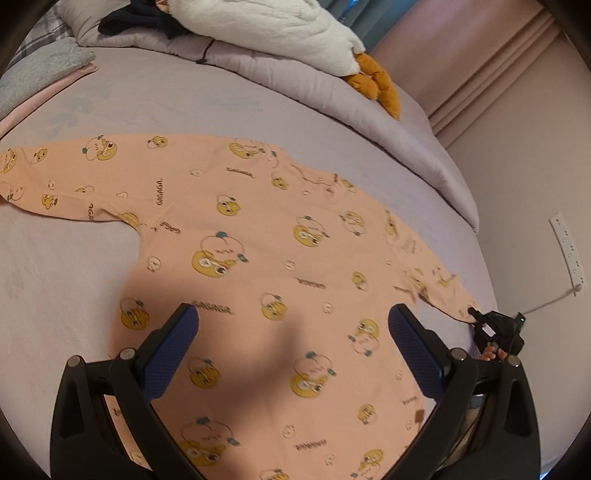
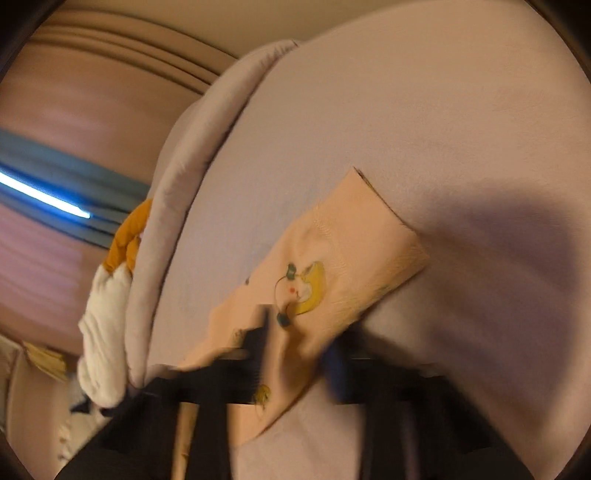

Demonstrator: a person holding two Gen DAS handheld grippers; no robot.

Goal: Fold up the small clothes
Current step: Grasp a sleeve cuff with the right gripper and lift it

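A small peach long-sleeved top (image 1: 258,266) with yellow cartoon prints lies spread flat on the lilac bed sheet (image 1: 66,266). My left gripper (image 1: 293,325) hovers open above the lower body of the top, blue pads wide apart and empty. My right gripper (image 1: 493,325) shows in the left wrist view at the tip of the top's right sleeve. In the blurred right wrist view, the right gripper (image 2: 301,343) is shut on that sleeve (image 2: 332,266) just behind the cuff.
A folded lilac duvet (image 1: 303,81) with a white and orange plush toy (image 1: 295,29) lies along the far side of the bed. Folded cloths (image 1: 40,70) sit at the far left. The bed edge, a wall and a power strip (image 1: 569,251) are on the right.
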